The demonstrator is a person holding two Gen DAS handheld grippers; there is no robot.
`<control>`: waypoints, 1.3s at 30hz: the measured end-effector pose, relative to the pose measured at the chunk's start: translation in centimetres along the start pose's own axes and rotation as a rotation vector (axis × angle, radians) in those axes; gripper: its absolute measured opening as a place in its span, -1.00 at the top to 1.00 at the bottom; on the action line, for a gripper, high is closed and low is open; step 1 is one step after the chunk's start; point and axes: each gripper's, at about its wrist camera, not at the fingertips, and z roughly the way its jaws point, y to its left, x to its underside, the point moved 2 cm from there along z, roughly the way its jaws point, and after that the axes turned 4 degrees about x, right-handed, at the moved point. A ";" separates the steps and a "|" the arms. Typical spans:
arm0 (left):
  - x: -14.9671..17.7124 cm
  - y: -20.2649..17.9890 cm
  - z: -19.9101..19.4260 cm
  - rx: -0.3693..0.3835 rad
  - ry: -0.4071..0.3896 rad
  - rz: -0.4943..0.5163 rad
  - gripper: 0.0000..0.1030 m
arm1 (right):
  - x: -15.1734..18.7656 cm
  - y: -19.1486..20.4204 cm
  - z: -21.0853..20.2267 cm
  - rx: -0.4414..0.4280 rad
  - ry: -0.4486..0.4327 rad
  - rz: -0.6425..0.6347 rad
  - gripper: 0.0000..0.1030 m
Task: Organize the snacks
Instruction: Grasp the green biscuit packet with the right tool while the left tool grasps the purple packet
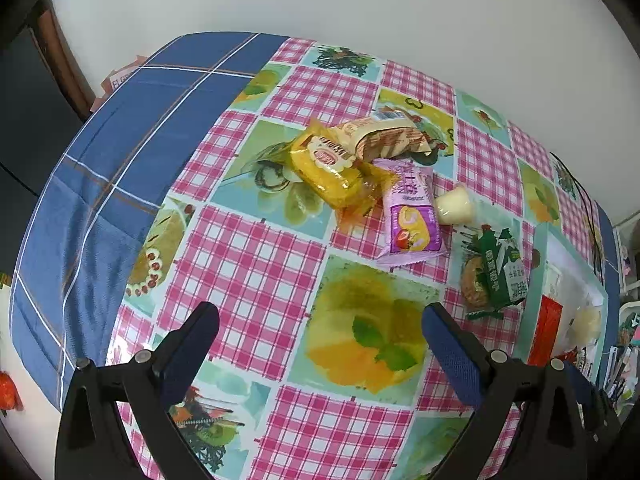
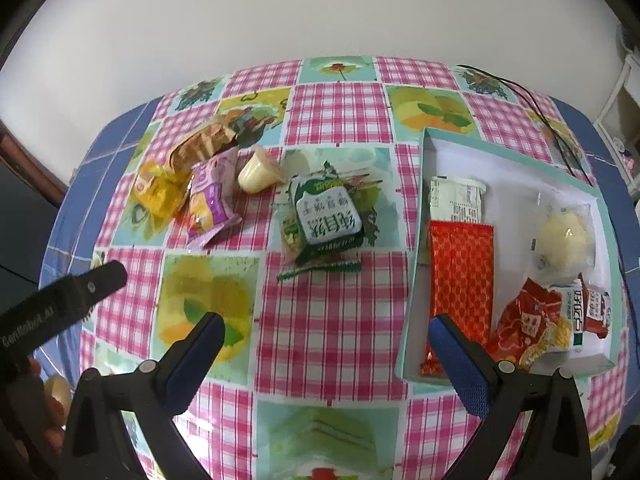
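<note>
Loose snacks lie on the checked tablecloth: a yellow cake packet [image 1: 334, 166] [image 2: 160, 188], a brown wafer packet [image 1: 384, 138] [image 2: 202, 144], a purple roll packet [image 1: 412, 216] [image 2: 210, 202], a pale jelly cup [image 1: 454, 206] [image 2: 258, 174] and a green cookie packet [image 1: 494, 272] [image 2: 326, 220]. A teal-rimmed white box [image 2: 418, 240] [image 1: 538, 264] at the right holds a red packet [image 2: 462, 276], a white packet [image 2: 456, 198], a round pale pastry [image 2: 564, 240] and a red-and-white snack [image 2: 556, 320]. My left gripper [image 1: 320, 328] is open and empty above the cloth. My right gripper [image 2: 326, 334] is open and empty, near the box's left rim.
The table has a pink checked cloth [image 2: 332, 312] over a blue cloth [image 1: 120, 168], against a white wall. A black cable [image 2: 540, 112] runs over the far right corner. The left gripper's body [image 2: 60, 304] shows at the right wrist view's left edge. Shelving [image 2: 624, 120] stands at the right.
</note>
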 end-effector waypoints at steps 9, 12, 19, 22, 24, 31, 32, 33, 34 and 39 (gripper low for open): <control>-1.6 -1.1 -0.2 0.022 -0.042 0.024 -0.96 | -1.8 -0.8 0.0 -0.041 -0.041 0.024 -1.00; -2.3 -1.4 0.0 0.032 -0.045 0.031 -0.96 | -2.1 -0.7 0.2 -0.035 -0.049 0.012 -1.00; -3.6 -2.5 0.8 0.067 -0.058 0.044 -0.96 | -3.7 -0.8 1.3 -0.042 -0.053 0.013 -0.91; -4.2 -2.8 1.6 0.077 -0.054 0.039 -0.96 | -4.4 -0.7 2.0 -0.042 -0.050 0.006 -0.82; -4.5 -2.9 2.2 0.088 -0.048 0.030 -0.95 | -4.7 -0.6 2.5 -0.042 -0.045 0.002 -0.72; -5.1 -4.5 4.6 0.094 -0.027 0.047 -0.69 | -5.8 -0.6 4.0 -0.071 -0.035 0.012 -0.57; -5.1 -4.8 5.0 0.096 -0.022 0.051 -0.68 | -5.9 -0.5 4.3 -0.071 -0.033 0.010 -0.54; -5.0 -5.1 5.3 0.097 -0.018 0.058 -0.67 | -5.9 -0.4 4.5 -0.071 -0.031 0.007 -0.50; -5.0 -5.4 5.7 0.097 -0.014 0.066 -0.64 | -6.0 -0.3 4.7 -0.071 -0.027 0.004 -0.48; -5.1 -6.1 7.2 0.105 -0.003 0.071 -0.50 | -6.0 0.0 6.0 -0.075 -0.011 -0.003 -0.20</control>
